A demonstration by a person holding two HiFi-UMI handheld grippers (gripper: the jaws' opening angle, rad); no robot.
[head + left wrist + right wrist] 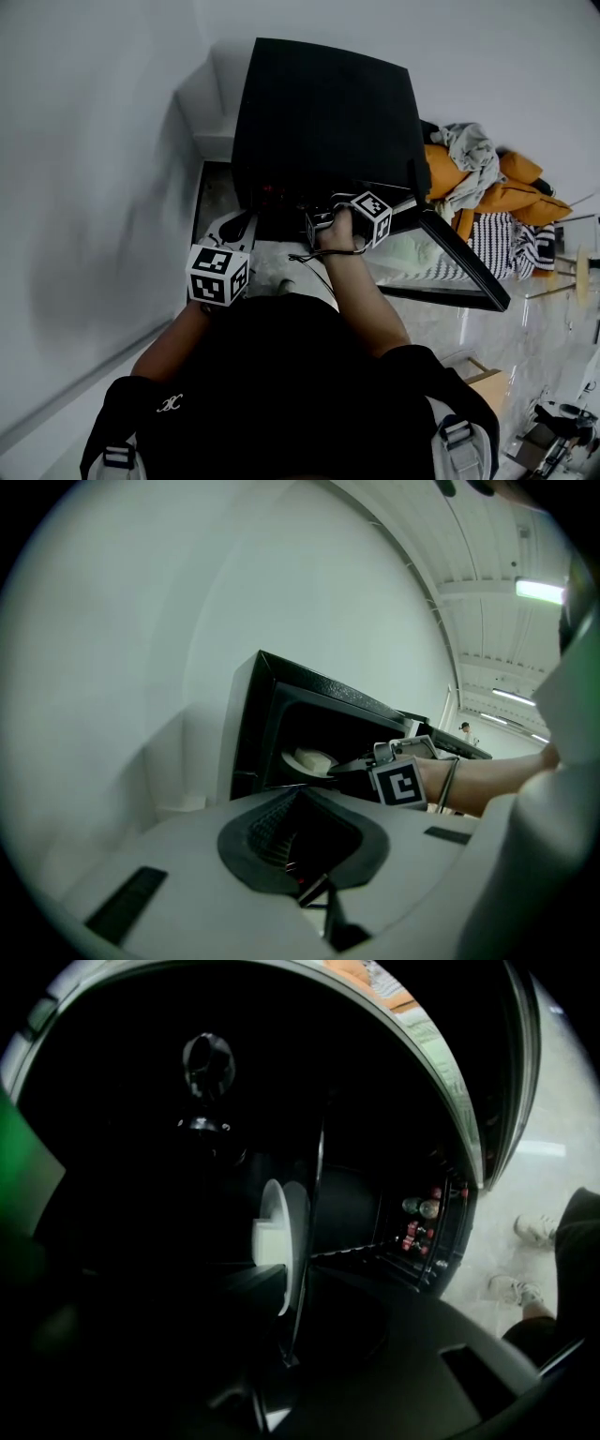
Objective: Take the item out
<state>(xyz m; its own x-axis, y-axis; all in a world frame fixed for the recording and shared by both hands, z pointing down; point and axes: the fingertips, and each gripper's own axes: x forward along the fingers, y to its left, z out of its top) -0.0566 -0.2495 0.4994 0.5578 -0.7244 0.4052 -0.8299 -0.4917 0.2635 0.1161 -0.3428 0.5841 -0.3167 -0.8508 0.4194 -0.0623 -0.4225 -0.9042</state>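
Right tongs (281, 1293) inside the oven (319, 103), on the plate (279, 1227).
We see its rim pinched between them; left tongs (302, 794) clenched empty, held outside the oven.

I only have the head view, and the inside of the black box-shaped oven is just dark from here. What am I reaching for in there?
Observer: A round white plate with a pale block on it, inside the oven.
Operator: Is my right gripper on it?
Observer: In the right gripper view the plate's rim stands between its jaws. It is too dark to tell if they clamp it.
Operator: And the left gripper?
Observer: It is outside the oven, jaws together, with nothing between them.
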